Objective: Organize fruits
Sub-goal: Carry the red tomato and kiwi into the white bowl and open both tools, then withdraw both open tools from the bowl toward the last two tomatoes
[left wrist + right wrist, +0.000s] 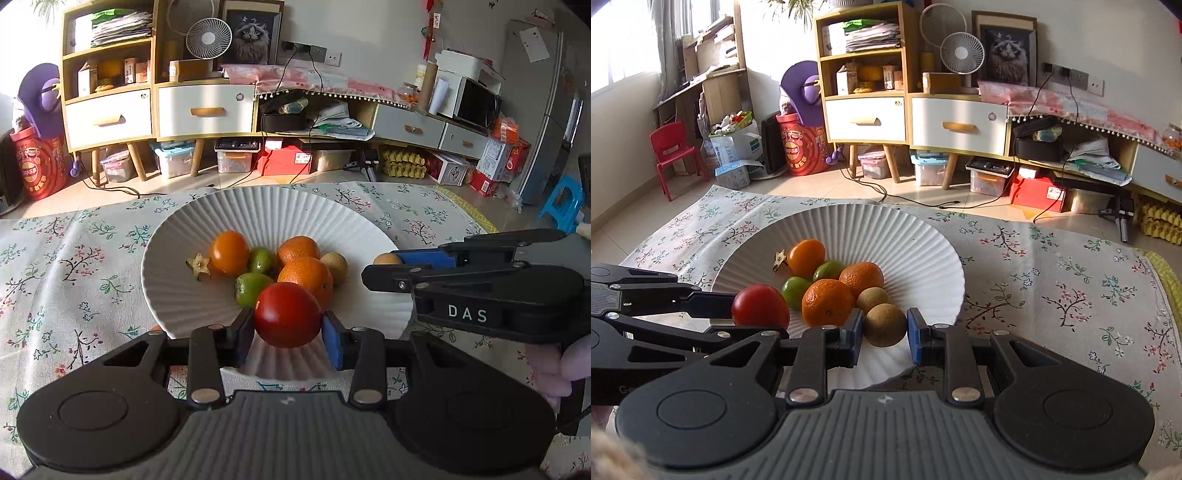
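Note:
A white ribbed plate [192, 295] [923, 258] on a floral cloth holds two mandarins [304, 275] [827, 301], an orange fruit [229, 253], two green fruits [249, 288], a brown fruit [334, 266] and a dried star-shaped calyx [199, 266]. My left gripper [287, 325] [731, 312] is shut on a red tomato [287, 314] [760, 305] above the plate's near rim. My right gripper [885, 332] [380, 269] is shut on a brown round fruit [885, 325] [386, 259] at the plate's right side.
The floral tablecloth [1052, 280] covers the table around the plate. Beyond the table's far edge are wooden cabinets [147, 110], storage boxes on the floor, a red child's chair [674, 155] and a blue stool [563, 201].

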Tool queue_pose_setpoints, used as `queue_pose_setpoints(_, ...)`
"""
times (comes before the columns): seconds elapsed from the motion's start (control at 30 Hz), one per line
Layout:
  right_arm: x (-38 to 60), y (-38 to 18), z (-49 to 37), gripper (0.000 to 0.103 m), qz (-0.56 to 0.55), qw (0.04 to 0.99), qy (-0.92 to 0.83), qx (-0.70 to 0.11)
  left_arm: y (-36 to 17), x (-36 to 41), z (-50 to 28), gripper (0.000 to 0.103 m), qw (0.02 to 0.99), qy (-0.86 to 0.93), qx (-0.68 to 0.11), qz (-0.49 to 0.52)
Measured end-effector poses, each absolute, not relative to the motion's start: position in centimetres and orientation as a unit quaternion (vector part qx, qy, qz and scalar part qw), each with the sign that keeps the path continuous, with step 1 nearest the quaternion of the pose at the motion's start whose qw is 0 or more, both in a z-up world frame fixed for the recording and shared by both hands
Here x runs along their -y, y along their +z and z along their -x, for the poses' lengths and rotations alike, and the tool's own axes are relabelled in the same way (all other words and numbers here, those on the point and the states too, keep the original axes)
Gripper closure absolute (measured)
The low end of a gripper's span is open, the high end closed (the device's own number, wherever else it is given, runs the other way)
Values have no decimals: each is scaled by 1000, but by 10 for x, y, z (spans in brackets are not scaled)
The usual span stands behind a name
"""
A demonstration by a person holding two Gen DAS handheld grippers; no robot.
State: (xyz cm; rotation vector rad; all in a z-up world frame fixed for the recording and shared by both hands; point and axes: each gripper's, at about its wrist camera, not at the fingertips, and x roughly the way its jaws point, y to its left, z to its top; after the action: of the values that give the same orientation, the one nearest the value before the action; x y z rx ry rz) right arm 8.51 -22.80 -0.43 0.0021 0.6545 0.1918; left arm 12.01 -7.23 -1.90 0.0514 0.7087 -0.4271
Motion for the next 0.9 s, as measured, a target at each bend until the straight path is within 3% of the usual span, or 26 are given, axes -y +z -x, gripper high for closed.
queue_pose_setpoints(0.53,228,-6,-87,79,6,940,98,-327,-21,70,-123,65,917,-209,-339,-26)
queue_pose_setpoints(0.7,229,-1,-84,75,-3,941,100,-322,-14,68,-118,56,921,-211,-327,-24)
queue_pose_setpoints(0.9,225,5,-78,61,-13,942,99,-321,-7,62,-109,46,923,-210,-320,-34)
